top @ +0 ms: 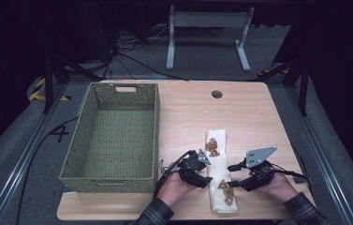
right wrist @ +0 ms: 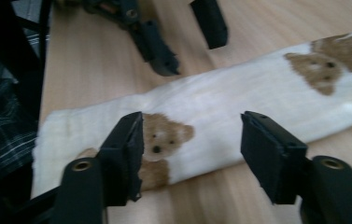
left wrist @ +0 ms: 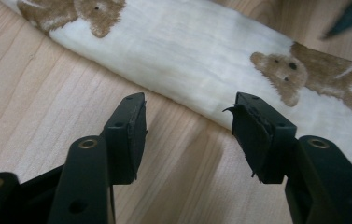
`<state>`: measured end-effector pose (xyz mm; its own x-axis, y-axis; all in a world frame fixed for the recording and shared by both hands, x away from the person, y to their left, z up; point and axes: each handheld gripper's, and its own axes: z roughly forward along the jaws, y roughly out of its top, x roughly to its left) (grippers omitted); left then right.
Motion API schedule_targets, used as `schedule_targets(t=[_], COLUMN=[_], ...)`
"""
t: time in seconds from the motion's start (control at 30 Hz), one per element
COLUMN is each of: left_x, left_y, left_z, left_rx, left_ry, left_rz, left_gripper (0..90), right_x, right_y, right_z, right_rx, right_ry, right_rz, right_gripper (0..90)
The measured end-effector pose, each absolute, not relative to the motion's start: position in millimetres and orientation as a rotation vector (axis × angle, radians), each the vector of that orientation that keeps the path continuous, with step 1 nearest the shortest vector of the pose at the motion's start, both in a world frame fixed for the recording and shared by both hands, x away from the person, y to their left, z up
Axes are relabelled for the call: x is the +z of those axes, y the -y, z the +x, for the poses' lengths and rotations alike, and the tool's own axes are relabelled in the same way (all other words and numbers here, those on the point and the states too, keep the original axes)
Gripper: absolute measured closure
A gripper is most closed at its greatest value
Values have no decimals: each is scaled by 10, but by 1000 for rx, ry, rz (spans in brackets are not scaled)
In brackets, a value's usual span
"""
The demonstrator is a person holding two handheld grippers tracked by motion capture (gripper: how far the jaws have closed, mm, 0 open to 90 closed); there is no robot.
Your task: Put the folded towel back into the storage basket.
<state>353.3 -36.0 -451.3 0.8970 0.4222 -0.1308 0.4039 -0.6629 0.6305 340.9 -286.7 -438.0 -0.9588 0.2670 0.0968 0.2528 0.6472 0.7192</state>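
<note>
Towel (top: 219, 174), folded into a long strip, lies on the table (top: 253, 112) beside the basket (top: 118, 136); left gripper (top: 201, 169) and right gripper (top: 236, 176) flank it, jaws spread and empty, seemingly freed for another fold.

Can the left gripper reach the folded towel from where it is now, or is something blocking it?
Probably yes. The left gripper has its jaws open beside the towel, with bare table between them. The basket stands on its other side.
</note>
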Motion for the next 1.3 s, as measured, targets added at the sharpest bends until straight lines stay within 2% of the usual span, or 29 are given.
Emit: schedule_targets(t=[0.03,0.17,0.5,0.93,1.07,1.13,1.3], left_x=[-4520,-4527,-4534,-4563,-4561,-4561,-4563], left_y=[353,343,320,322,316,314,319], left_z=[3541,3557,3571,3587,3592,3592,3591], left_rx=[39,50,65,50,51,53,56], left_ry=[-587,-585,-611,-619,-622,-623,-624], left_rz=[2377,2377,2374,2377,2381,2381,2379], left_gripper=[412,384,364,361,361,361,361], right_x=[-4415,-4451,-4518,-4633,-4637,-4632,-4598], right_y=[2832,2762,2603,2523,2525,2529,2555], right_z=[3341,3249,3251,3335,3328,3324,3293], right_rx=[1229,1155,1173,1107,1107,1106,1108], right_ry=[-2843,-2846,-2859,-2865,-2863,-2866,-2875], right_rz=[424,347,253,162,167,167,154], right_gripper=[311,225,155,147,154,188,370])
